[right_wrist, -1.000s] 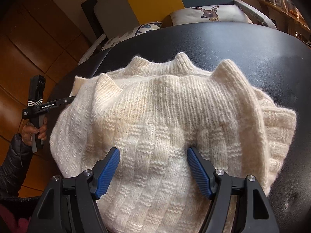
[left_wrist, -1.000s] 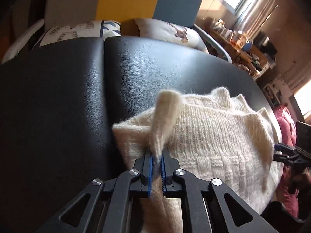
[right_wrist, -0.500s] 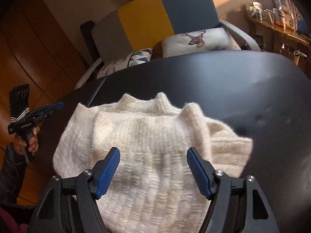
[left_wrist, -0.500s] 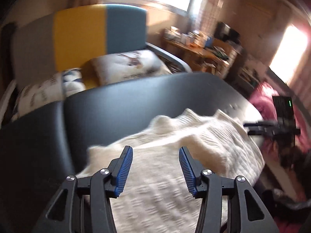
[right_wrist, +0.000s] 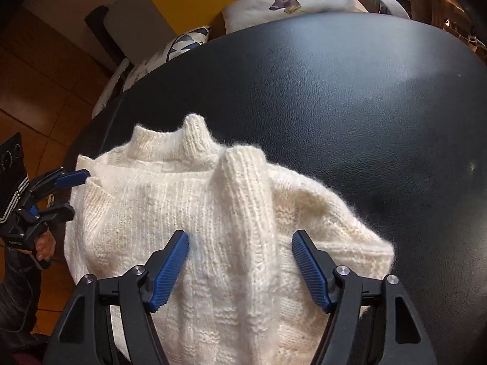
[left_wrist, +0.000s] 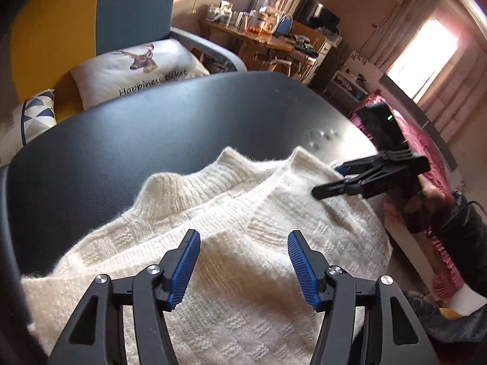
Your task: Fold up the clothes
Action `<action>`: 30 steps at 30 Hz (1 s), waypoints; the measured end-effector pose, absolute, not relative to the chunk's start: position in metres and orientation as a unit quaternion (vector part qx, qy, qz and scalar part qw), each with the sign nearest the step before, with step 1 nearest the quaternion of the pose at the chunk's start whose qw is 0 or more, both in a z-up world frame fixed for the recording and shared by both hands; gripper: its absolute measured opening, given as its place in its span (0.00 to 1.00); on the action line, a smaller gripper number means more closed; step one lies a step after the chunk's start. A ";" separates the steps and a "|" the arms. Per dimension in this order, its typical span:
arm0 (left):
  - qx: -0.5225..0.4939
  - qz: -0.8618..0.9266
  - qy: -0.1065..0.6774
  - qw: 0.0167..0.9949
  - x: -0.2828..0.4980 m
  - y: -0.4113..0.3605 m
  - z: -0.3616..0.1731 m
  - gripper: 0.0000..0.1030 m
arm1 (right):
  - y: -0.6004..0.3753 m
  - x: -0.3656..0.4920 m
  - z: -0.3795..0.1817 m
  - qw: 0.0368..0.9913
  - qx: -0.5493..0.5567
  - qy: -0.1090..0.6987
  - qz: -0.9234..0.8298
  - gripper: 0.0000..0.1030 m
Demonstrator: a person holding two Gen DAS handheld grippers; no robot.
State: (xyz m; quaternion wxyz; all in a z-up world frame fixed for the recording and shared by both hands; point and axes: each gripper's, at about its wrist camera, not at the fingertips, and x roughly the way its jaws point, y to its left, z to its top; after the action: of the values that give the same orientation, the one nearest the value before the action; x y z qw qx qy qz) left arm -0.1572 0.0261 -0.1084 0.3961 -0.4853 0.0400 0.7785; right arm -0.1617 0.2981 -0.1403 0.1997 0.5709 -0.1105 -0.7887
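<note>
- A cream knitted sweater [right_wrist: 219,228] lies partly folded on the black padded surface [right_wrist: 350,91], near its front edge, with ribbed sections doubled over the body.
- The left gripper [left_wrist: 243,261] hangs just above the knit, jaws spread wide and holding nothing.
- The right gripper [right_wrist: 240,261] hovers over the sweater too, jaws released, a ribbed fold running up between its blue pads [right_wrist: 170,270].
- In the left wrist view, the right gripper [left_wrist: 341,179] sits at the sweater's far edge, tips at the wool.
- Behind the surface stands a yellow and blue chair [left_wrist: 91,15] with a deer-print cushion [left_wrist: 143,67].
- A cluttered desk [left_wrist: 268,39] lines the wall.
</note>
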 end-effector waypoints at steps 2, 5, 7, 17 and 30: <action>-0.486 0.783 0.046 0.385 -0.155 0.029 -0.115 0.26 | 0.294 -0.157 -0.132 0.178 0.560 -0.084 -0.805 0.09; -0.470 0.798 0.042 0.376 -0.146 0.028 -0.114 0.05 | 0.272 -0.143 -0.112 0.155 0.538 -0.007 -0.828 0.06; -0.444 0.812 0.033 0.378 -0.138 0.024 -0.102 0.05 | 0.259 -0.129 -0.089 0.153 0.514 0.029 -0.843 0.06; -0.451 0.835 0.019 0.314 -0.178 0.033 -0.109 0.03 | 0.303 -0.124 -0.134 0.080 0.538 -0.041 -0.838 0.06; -0.453 0.769 0.170 0.418 -0.154 0.056 -0.115 0.77 | 0.332 -0.118 -0.147 0.110 0.521 -0.148 -0.833 0.10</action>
State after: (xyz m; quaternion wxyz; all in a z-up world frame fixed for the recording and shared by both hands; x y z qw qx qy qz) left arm -0.1544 0.0562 -0.1151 0.4179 -0.4533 0.1700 0.7688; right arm -0.1176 0.3321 -0.1469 0.1100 0.5210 -0.1481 -0.8334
